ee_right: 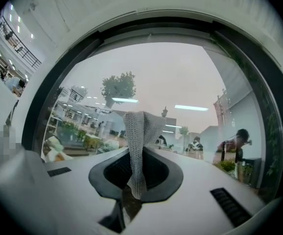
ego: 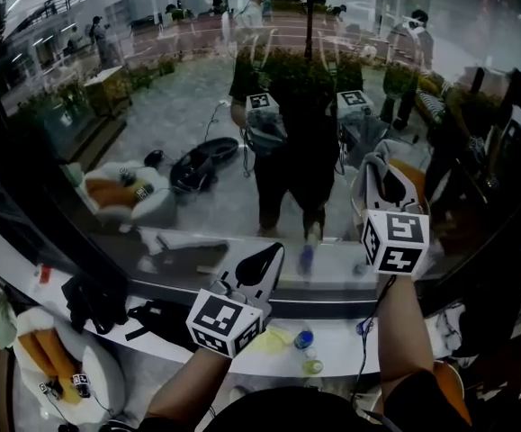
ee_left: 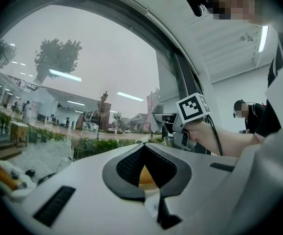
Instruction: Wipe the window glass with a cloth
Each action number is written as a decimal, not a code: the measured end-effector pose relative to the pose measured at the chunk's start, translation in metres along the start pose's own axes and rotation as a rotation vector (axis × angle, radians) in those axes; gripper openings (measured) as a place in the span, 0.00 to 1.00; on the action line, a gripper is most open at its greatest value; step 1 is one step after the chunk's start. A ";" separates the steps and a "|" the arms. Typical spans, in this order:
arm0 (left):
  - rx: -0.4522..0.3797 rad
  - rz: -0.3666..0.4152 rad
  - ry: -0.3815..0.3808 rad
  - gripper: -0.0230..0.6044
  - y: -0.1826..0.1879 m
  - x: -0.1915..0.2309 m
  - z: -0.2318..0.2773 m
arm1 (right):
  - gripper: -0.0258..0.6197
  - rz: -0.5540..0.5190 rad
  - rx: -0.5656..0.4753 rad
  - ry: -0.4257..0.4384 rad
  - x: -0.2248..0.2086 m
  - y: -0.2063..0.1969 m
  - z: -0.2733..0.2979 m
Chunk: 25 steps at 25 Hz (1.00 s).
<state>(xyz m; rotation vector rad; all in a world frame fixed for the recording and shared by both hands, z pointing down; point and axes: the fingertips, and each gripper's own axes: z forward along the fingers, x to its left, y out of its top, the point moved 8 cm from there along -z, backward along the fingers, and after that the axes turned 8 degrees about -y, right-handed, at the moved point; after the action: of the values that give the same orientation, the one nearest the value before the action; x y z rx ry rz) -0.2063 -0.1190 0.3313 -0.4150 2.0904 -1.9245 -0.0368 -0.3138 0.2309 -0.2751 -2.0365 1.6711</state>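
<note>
Cloth (ee_right: 140, 136) pinched in R gripper (ee_right: 142, 153) (L gripper (ee_left: 143, 150) closed, empty), facing window glass (ee_right: 175, 77).

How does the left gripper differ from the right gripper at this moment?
The right gripper grips a grey mesh cloth; the left gripper is shut with no cloth. In the head view the right gripper sits higher up the window glass, the left lower. Both point at the glass.
</note>
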 end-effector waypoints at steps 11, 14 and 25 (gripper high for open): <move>-0.007 -0.006 0.112 0.05 -0.005 0.049 -0.082 | 0.12 -0.012 -0.018 0.138 0.123 0.019 0.015; -0.013 0.009 0.139 0.05 -0.006 0.063 -0.105 | 0.12 -0.008 -0.020 0.174 0.157 0.021 0.017; 0.028 0.001 0.239 0.05 -0.013 0.113 -0.185 | 0.12 0.005 -0.025 0.284 0.275 0.030 0.029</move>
<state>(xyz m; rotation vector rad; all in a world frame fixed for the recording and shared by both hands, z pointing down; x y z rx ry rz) -0.3813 0.0064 0.3592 -0.1851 2.2026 -2.0901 -0.2921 -0.2087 0.2648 -0.4963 -1.8461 1.5136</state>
